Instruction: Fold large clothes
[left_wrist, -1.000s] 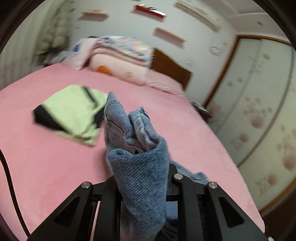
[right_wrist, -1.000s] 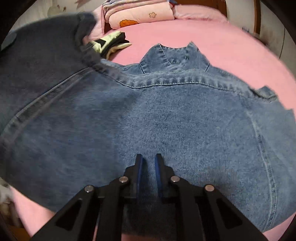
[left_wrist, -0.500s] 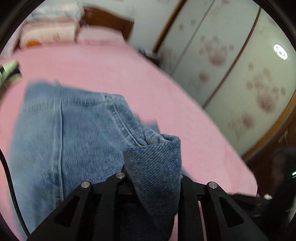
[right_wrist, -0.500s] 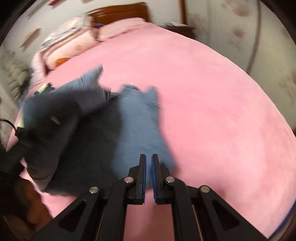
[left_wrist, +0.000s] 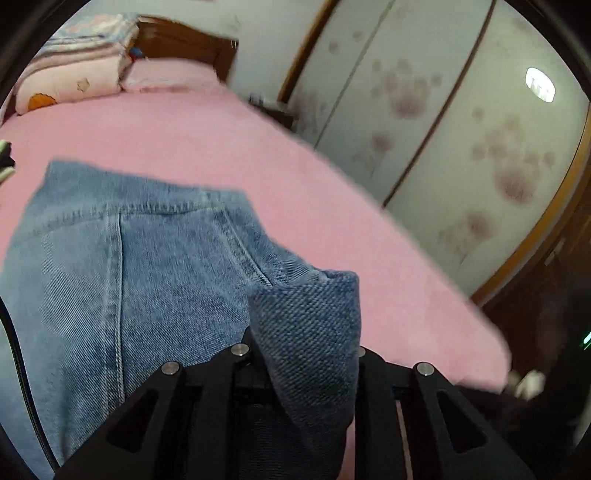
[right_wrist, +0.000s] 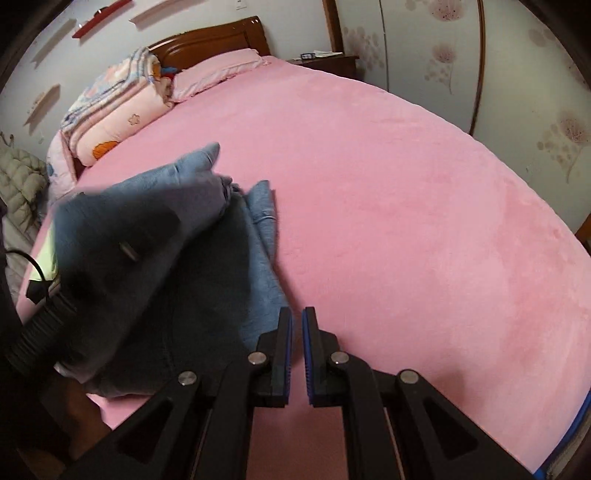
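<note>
A blue denim jacket (left_wrist: 122, 280) lies on the pink bed (left_wrist: 258, 162). My left gripper (left_wrist: 301, 332) is shut on a fold of the denim, which bunches up between its fingers and hides the tips. In the right wrist view the denim jacket (right_wrist: 207, 280) lies partly folded at the left, with the left gripper's blurred body over it. My right gripper (right_wrist: 296, 332) is shut and empty, just right of the jacket's edge, over the bare pink bed (right_wrist: 406, 206).
Folded quilts and pillows (right_wrist: 118, 110) lie at the headboard (right_wrist: 214, 40). A green and black garment (right_wrist: 42, 262) peeks out at the left behind the jacket. A wardrobe with flower-pattern doors (left_wrist: 461, 122) stands along the bed's right side. A nightstand (right_wrist: 325, 59) is beside the headboard.
My left gripper has carried the denim across to the right, laying one part over the rest. My right gripper has come off the jacket and now hangs beside it.
</note>
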